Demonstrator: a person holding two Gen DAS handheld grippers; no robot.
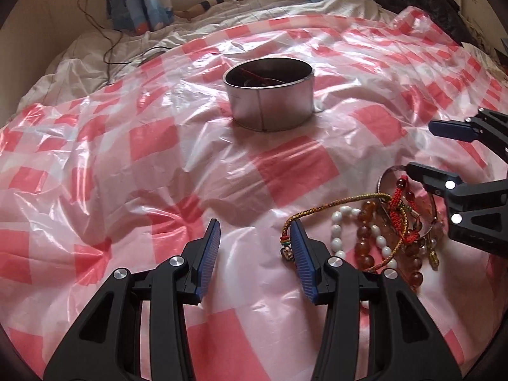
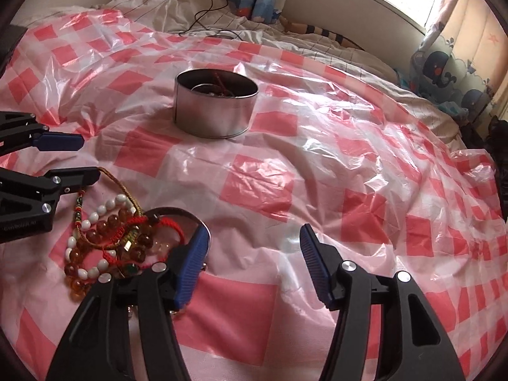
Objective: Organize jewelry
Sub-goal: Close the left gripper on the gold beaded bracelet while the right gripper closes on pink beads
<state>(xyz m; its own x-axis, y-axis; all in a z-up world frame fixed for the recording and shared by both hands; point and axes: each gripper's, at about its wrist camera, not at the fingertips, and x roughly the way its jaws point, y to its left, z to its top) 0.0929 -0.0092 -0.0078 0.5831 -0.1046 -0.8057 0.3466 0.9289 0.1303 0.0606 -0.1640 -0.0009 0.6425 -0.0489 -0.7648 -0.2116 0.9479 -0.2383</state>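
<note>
A pile of jewelry (image 1: 381, 231) (image 2: 114, 238) lies on the checked plastic sheet (image 1: 158, 146): a white bead bracelet (image 1: 336, 231), amber beads (image 1: 365, 238), red braided cords (image 1: 397, 203), a gold cord (image 1: 333, 203) and a thin bangle (image 2: 177, 211). My left gripper (image 1: 254, 228) (image 2: 76, 158) is open just left of the pile, its right finger beside the gold cord's end. My right gripper (image 2: 254, 233) (image 1: 424, 147) is open to the pile's right, its left finger over the bangle's edge. Nothing sits between either pair of jaws. A round metal tin (image 1: 270, 95) (image 2: 216, 108) stands farther back with a red cord inside.
The sheet is crinkled and covers a bed with white bedding (image 1: 79, 60). A black cable (image 1: 111, 41) trails across the bedding at the back. Patterned curtains (image 2: 444, 73) and a wall bound the far side. A dark object (image 1: 428, 3) lies at the back right corner.
</note>
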